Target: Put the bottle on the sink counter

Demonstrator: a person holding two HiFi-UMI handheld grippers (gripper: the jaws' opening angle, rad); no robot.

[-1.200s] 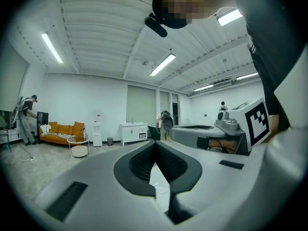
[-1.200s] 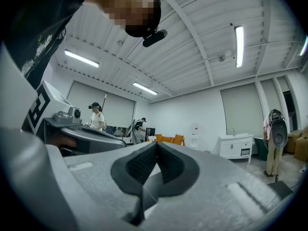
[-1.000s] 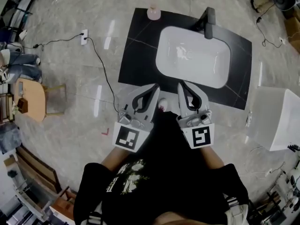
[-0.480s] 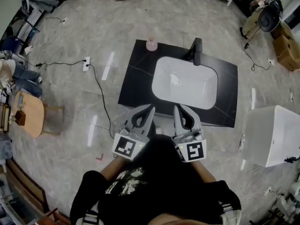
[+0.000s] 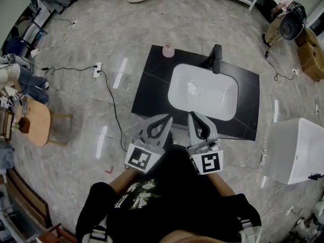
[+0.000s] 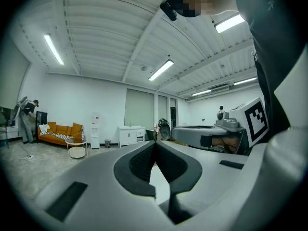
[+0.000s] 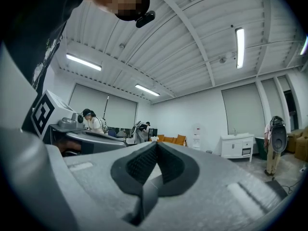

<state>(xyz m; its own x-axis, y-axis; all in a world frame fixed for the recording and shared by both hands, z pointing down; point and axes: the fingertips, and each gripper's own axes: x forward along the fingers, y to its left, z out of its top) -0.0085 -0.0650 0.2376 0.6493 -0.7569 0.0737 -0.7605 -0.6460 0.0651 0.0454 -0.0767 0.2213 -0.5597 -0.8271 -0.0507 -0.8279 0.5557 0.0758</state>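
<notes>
Located: small pink bottle (image 5: 168,49), upright on the black worktop (image 5: 148,90), beyond the far-left corner of the white basin (image 5: 202,92). Judged light, rigid, probably smooth and slippery; best taken round the wider body, below the narrow top. Worktop glossy, stone-like, flat; basin glazed, rounded; black tap (image 5: 216,59) behind basin. Clenched and empty on near side of basin: left tongs (image 5: 166,119), right tongs (image 5: 193,116).

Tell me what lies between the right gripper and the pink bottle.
Head view: the left part of the white basin and bare black counter lie between the right gripper and the pink bottle.
</notes>
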